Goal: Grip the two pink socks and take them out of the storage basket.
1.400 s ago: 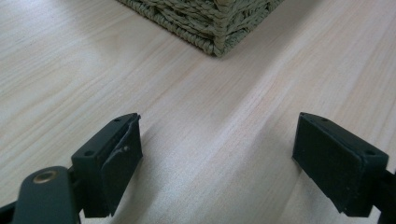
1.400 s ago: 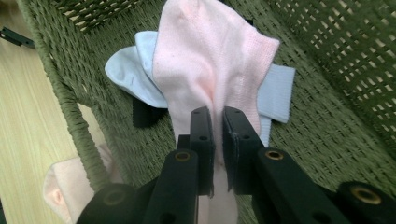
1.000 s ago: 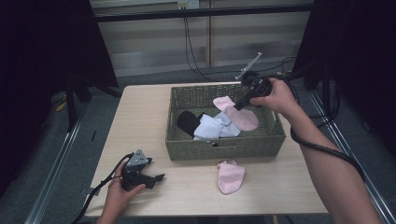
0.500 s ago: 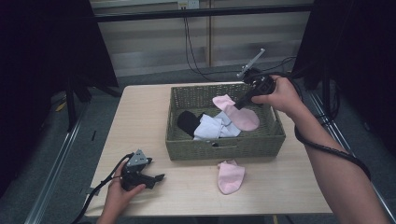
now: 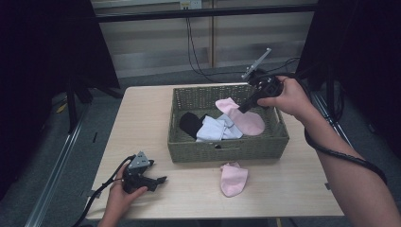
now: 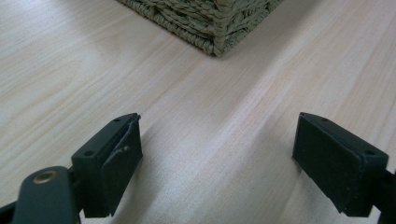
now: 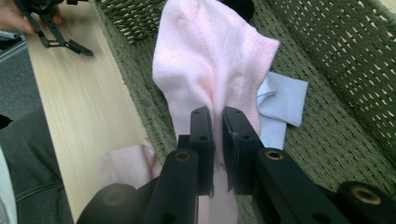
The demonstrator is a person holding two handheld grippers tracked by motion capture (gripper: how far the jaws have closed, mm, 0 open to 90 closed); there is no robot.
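**Now: a pink sock pinched and lifted over the basket**

Nearest the person, at the near left corner of the surface (image 5: 142, 118), the left gripper (image 5: 150, 178) rests low on the wood in the left hand (image 5: 120, 198). In the left gripper view its jaws stand spread wide with nothing between them but bare wood, and a corner of the wicker basket (image 6: 210, 23) lies just beyond.

A little farther in, near the front edge and just in front of the basket's near wall, a second pink sock (image 5: 233, 178) lies flat on the surface, its long axis running roughly from near to far.

Farther again is the basket (image 5: 227, 146), at the middle of the surface. Inside it, towards the left end, lie a black sock (image 5: 190, 124) and a heap of white socks (image 5: 215, 130).

At the basket's far right, the right hand (image 5: 288, 97) holds the right gripper (image 5: 245, 108), whose jaws are pressed together on the pink sock (image 5: 243, 118). In the right gripper view a fold of the pink sock (image 7: 210, 60) is caught between the jaws, and the rest spreads away from the jaw tips, over the basket floor. In the high view its long axis runs slantwise, from far left towards near right.

As a judgement: the sock looks light, soft and limp, so it will droop from wherever it is held. A bunched fold near the middle, as here, seems a secure hold; an edge might slip free.
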